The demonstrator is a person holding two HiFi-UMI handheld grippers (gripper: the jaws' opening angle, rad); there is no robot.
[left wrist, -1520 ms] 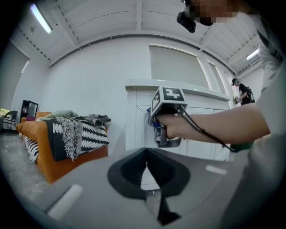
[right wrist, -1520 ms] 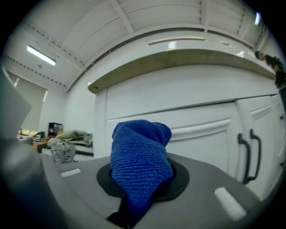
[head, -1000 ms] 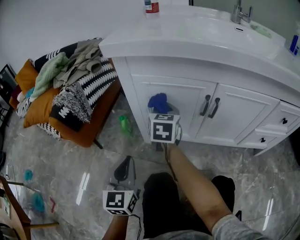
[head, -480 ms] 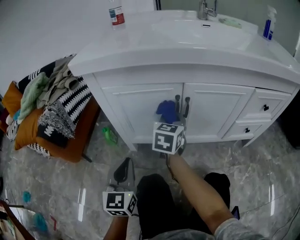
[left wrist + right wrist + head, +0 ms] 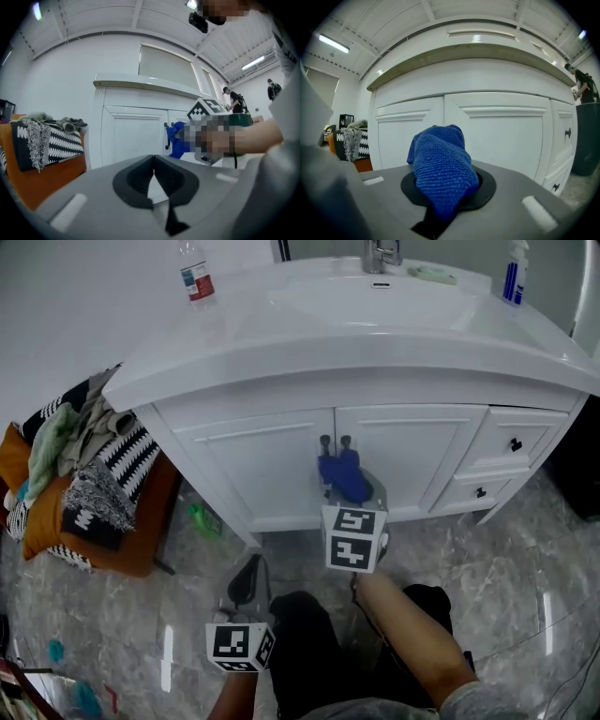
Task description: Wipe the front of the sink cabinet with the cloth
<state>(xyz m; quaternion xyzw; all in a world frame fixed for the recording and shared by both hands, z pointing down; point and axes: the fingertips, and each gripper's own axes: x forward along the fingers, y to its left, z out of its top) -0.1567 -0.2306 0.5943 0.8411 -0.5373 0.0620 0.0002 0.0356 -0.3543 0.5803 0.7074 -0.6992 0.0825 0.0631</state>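
A white sink cabinet (image 5: 281, 460) with two doors and black handles (image 5: 334, 442) stands under a white basin top. My right gripper (image 5: 349, 486) is shut on a blue cloth (image 5: 342, 473), held against the cabinet front just below the handles where the two doors meet. In the right gripper view the blue cloth (image 5: 440, 166) bulges out of the jaws before the door seam (image 5: 444, 117). My left gripper (image 5: 246, 592) hangs low near the floor, away from the cabinet, shut and empty. The left gripper view shows the left gripper (image 5: 152, 180) facing the left door (image 5: 133, 136).
An orange chair (image 5: 112, 521) piled with clothes and striped cushions stands left of the cabinet. A green object (image 5: 202, 519) lies on the marble floor by the cabinet's left corner. A bottle (image 5: 194, 277), a faucet (image 5: 378, 255) and a spray bottle (image 5: 512, 277) stand on the top. Drawers (image 5: 511, 442) at right.
The right gripper has carried the cloth rightward across the left door to the seam by the handles. The head view has shifted right too. The left gripper stays low.
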